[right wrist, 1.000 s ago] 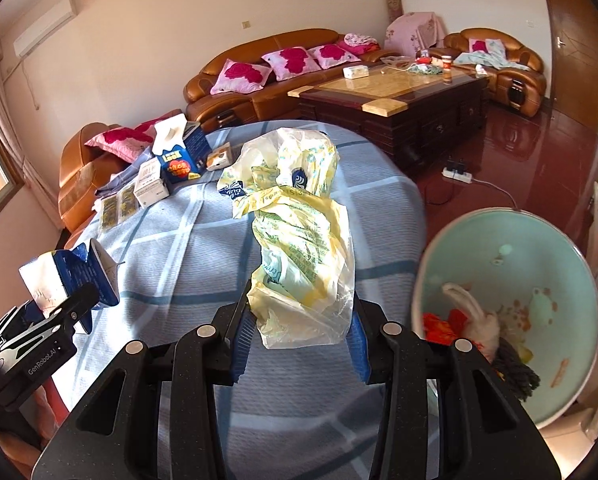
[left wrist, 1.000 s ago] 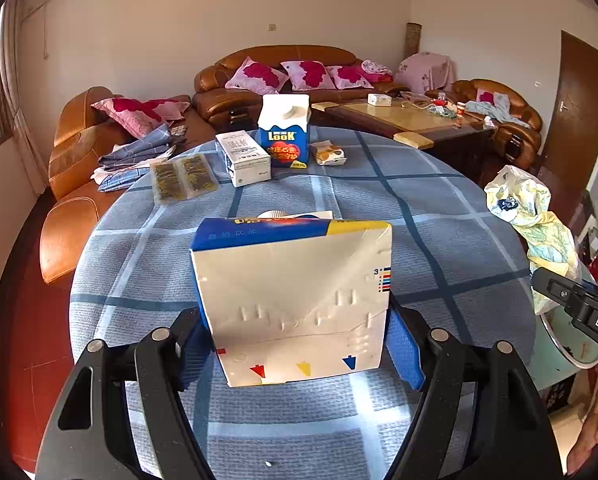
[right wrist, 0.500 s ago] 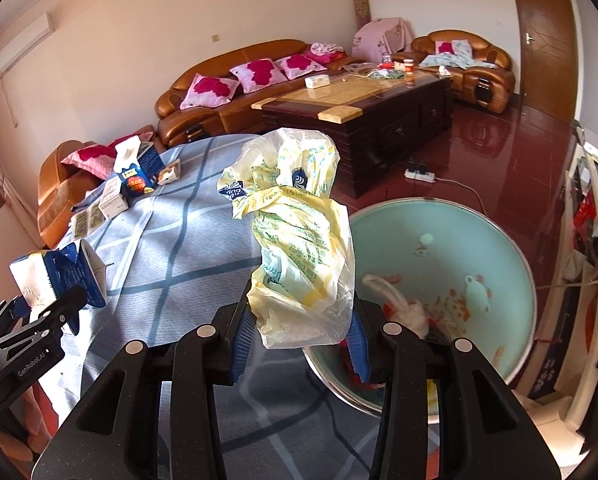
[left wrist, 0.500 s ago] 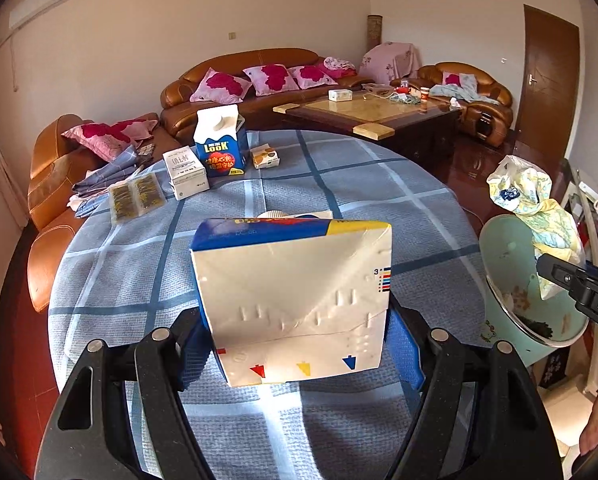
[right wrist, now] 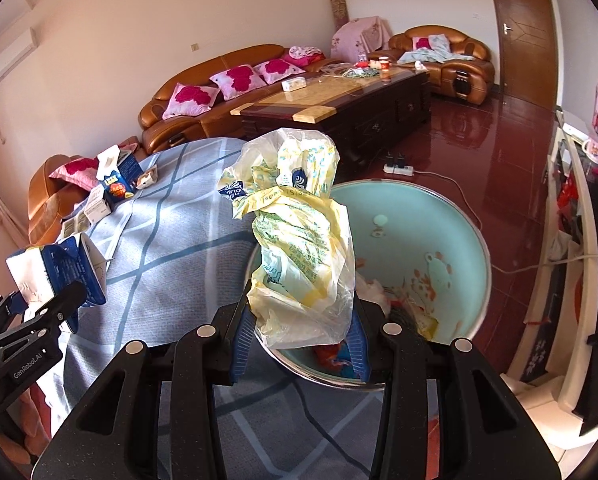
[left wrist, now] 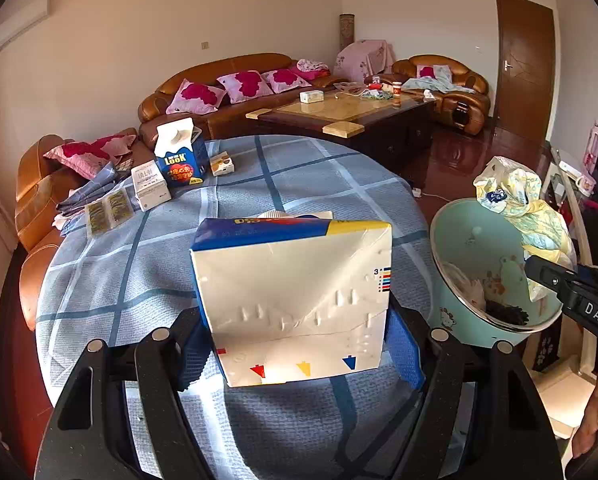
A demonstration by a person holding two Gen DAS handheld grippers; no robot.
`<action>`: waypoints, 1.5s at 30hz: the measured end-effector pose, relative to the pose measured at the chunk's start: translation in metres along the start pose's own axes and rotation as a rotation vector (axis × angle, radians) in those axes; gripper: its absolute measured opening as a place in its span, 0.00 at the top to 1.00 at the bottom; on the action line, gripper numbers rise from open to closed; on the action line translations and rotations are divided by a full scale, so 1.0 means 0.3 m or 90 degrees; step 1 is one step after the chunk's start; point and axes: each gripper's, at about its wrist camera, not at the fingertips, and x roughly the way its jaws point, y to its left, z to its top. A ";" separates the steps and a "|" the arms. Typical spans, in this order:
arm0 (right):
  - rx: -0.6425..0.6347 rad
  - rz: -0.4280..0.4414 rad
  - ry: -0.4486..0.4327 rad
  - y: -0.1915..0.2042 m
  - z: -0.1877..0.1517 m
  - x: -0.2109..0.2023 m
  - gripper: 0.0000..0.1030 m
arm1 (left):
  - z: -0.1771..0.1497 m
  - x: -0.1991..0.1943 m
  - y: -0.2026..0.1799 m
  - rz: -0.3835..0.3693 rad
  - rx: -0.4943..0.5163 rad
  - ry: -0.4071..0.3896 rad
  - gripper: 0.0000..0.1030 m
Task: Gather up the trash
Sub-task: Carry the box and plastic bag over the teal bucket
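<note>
Surface (left wrist: 299,176), round and cloth-covered: its edge curves just left of the right claw (right wrist: 299,344). Bin (right wrist: 451,216), open-mouthed, lies ahead of and below that claw, floor room beyond. Carton (left wrist: 295,300), clamped in the left claw (left wrist: 299,344), hangs over the surface; released here it would miss the bin. Plastic bag (right wrist: 299,232), clamped in the right claw over the near rim, may snag or drape outside.

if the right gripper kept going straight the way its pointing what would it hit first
Most likely the teal trash bin. The right gripper, shut on the crumpled plastic bag, points over the bin's near rim toward its inner wall and the trash inside. Depth is hard to judge in the fisheye view.
</note>
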 end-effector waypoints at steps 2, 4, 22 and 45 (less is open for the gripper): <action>0.005 -0.008 -0.004 -0.021 -0.004 -0.009 0.61 | -0.002 -0.004 -0.023 -0.005 0.007 -0.001 0.29; 0.012 -0.013 -0.007 -0.042 -0.006 -0.019 0.60 | -0.002 -0.007 -0.039 -0.009 0.012 -0.001 0.29; 0.051 -0.054 -0.018 -0.184 -0.029 -0.060 0.60 | 0.027 -0.003 -0.227 -0.072 0.053 -0.007 0.29; 0.105 -0.079 -0.025 -0.319 -0.024 -0.055 0.60 | 0.057 0.064 -0.464 -0.140 0.106 0.006 0.29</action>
